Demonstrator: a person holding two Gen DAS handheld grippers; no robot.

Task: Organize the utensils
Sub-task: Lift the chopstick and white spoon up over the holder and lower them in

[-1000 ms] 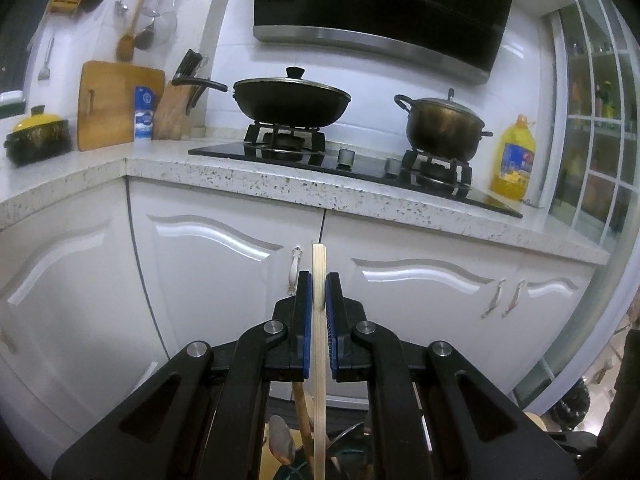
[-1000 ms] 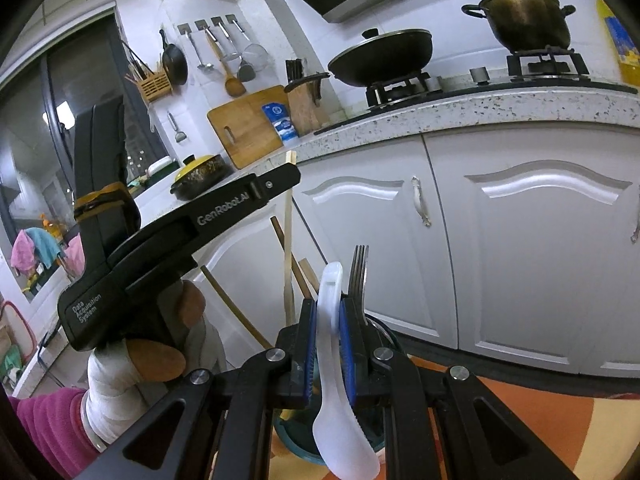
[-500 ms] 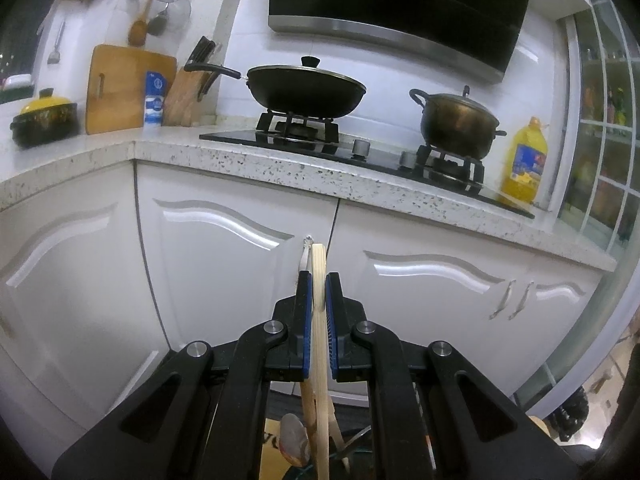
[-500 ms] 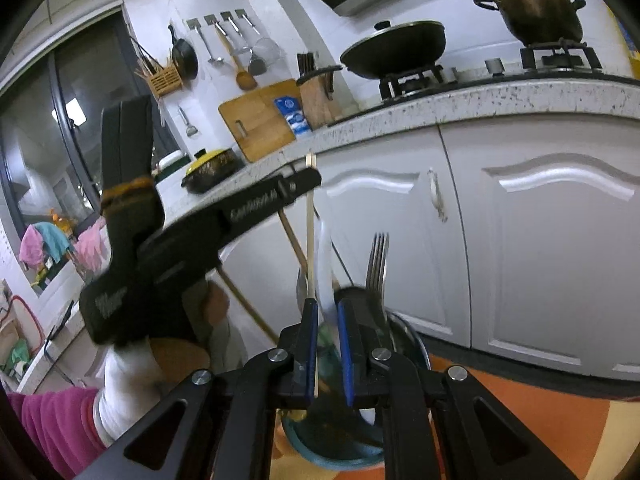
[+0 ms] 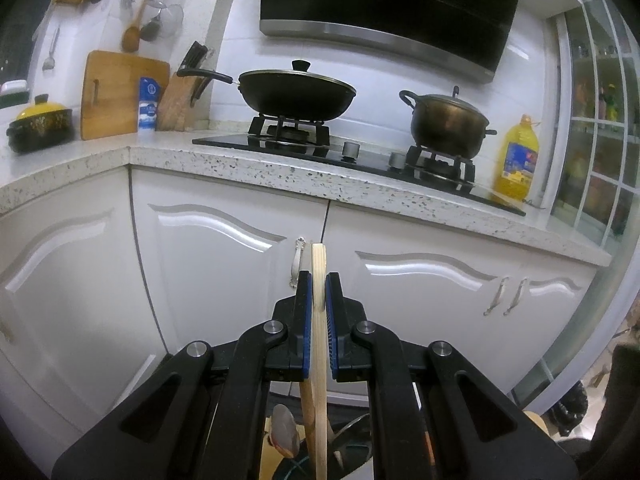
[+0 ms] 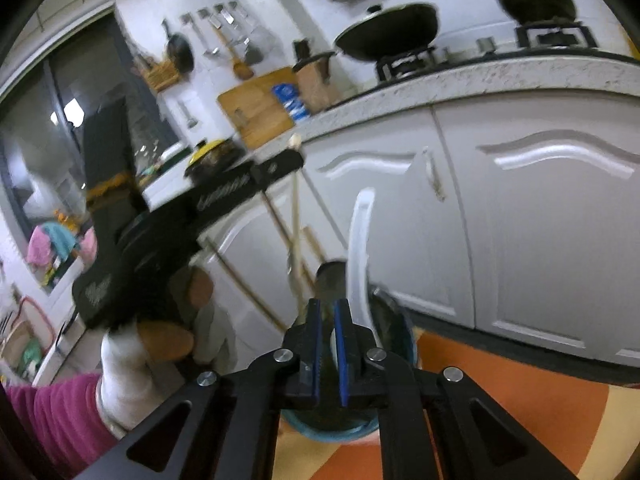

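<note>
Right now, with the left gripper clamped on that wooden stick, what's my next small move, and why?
Probably ease the left gripper straight down. The wooden stick stands upright between its shut pads, its lower end pointing into the holder where the white spoon stands. Whether the stick has bottomed out isn't visible, so lower before releasing.

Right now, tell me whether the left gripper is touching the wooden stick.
Touching. The left wrist view shows the left gripper shut on the wooden stick, both blue pads pressed against its sides.
</note>
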